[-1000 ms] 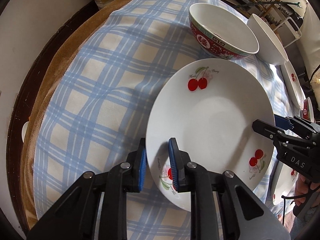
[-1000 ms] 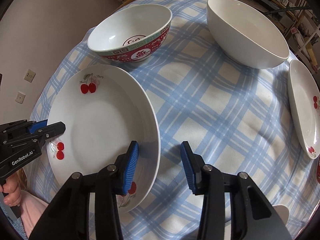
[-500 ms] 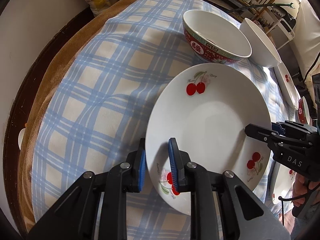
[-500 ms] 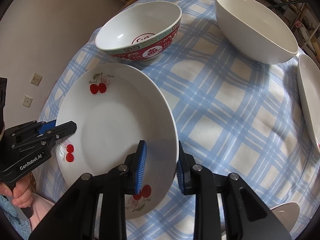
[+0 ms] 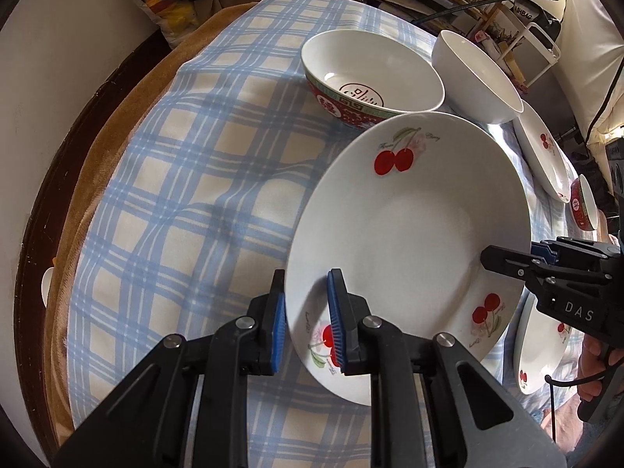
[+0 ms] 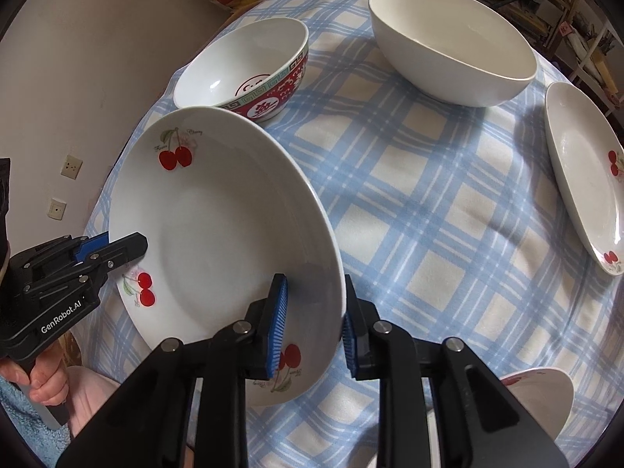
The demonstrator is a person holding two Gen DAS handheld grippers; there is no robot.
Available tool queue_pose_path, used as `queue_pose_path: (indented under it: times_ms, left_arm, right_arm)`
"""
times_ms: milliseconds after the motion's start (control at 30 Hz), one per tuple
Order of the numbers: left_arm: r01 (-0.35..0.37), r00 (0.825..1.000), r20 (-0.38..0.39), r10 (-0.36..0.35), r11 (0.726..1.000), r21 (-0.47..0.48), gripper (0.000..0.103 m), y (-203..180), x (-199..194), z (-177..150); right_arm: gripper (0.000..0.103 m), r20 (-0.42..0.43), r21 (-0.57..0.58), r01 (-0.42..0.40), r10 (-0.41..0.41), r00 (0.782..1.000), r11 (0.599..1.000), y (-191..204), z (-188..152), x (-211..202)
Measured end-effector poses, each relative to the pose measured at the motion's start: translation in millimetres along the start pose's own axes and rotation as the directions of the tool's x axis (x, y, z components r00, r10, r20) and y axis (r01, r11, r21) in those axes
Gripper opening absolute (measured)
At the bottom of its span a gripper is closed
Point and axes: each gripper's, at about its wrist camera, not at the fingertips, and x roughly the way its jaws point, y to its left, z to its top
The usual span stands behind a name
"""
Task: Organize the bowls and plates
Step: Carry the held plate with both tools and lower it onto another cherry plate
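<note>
The cherry plate (image 5: pixel 409 234) faces up, tilted, its far rim at 12 o'clock overlapping the red bowl (image 5: pixel 370 78) above the table (image 5: pixel 175 195). The left claw (image 5: pixel 304 323) is clamped on its near rim at 6 o'clock; the right claw (image 6: pixel 314 329) grips the opposite rim.

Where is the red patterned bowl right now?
The red patterned bowl sits on the checked tablecloth, just behind the cherry plate and left of the plain white bowl.
</note>
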Motion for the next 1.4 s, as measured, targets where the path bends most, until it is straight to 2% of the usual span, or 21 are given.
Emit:
queue_pose_path:
  times_ms: [167, 433, 633, 1000, 1233, 1400]
  left_arm:
    - [0.004, 1.000, -0.012, -0.004, 1.000, 0.022, 0.020, -15, -4, -2]
    - [0.015, 1.000, -0.012, -0.014, 0.997, 0.082, 0.020, -58, -16, -9]
    - [0.040, 0.999, -0.009, -0.039, 0.991, 0.128, 0.020, -99, -20, -17]
    - [0.083, 0.996, -0.063, -0.070, 0.971, 0.222, 0.020, -180, -5, -43]
    - [0.085, 0.994, -0.088, -0.065, 0.966, 0.243, 0.020, -207, 8, -59]
    - [0.060, 0.993, -0.110, -0.033, 0.965, 0.255, 0.022, -218, 21, -66]
  right_arm:
    - [0.022, -0.013, 0.068, -0.062, 0.063, 0.998, 0.996, -22, -9, -9]
    - [0.021, 0.013, 0.114, -0.074, 0.073, 0.997, 0.991, -58, -33, -37]
    - [0.020, 0.042, 0.149, -0.061, 0.055, 0.998, 0.987, -90, -61, -63]
    - [0.020, 0.049, 0.233, -0.005, -0.006, 0.999, 0.973, -149, -118, -93]
    - [0.020, 0.045, 0.274, 0.003, -0.016, 0.999, 0.962, -174, -144, -90]
    - [0.019, 0.047, 0.278, 0.004, -0.018, 0.999, 0.961, -183, -157, -87]
